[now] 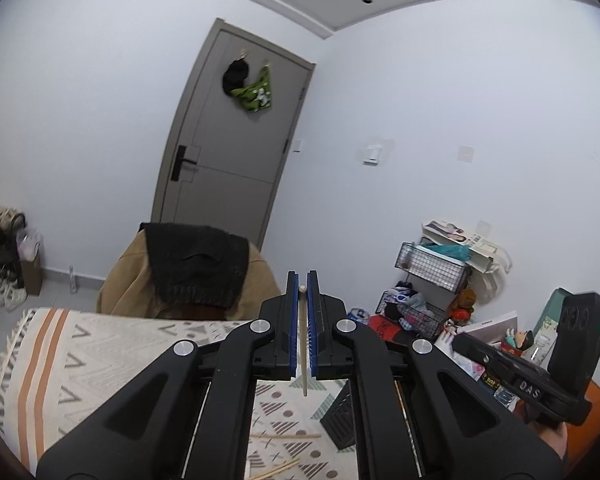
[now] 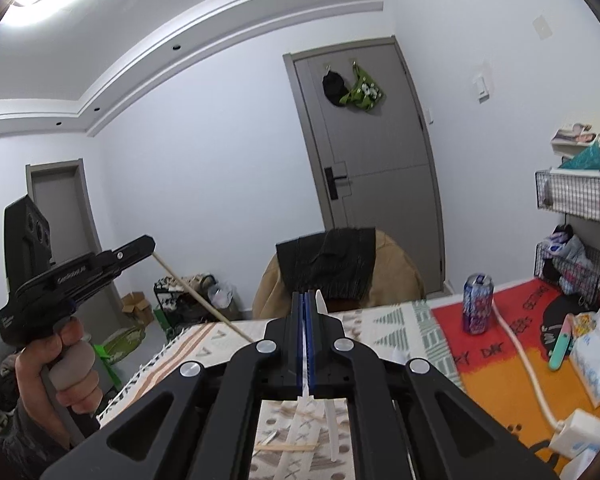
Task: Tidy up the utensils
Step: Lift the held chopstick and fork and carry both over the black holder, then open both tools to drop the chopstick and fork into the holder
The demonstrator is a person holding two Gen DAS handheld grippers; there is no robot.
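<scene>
Wooden and pale, a chopstick (image 1: pixel 303 344) is sitting pinched between the blue pads of the left gripper (image 1: pixel 303 289), its round tip just clearing the fingertips and its length running back under the jaws. Only the right wrist view is showing that chopstick slanting down from the left gripper (image 2: pixel 140 246) above the table's far left edge. The right gripper (image 2: pixel 305 294) is pressing together on thin white plastic utensils (image 2: pixel 321 302). More chopsticks (image 1: pixel 286 437) are lying loose on the patterned tablecloth (image 1: pixel 100 352), beside a black holder (image 1: pixel 340 416).
</scene>
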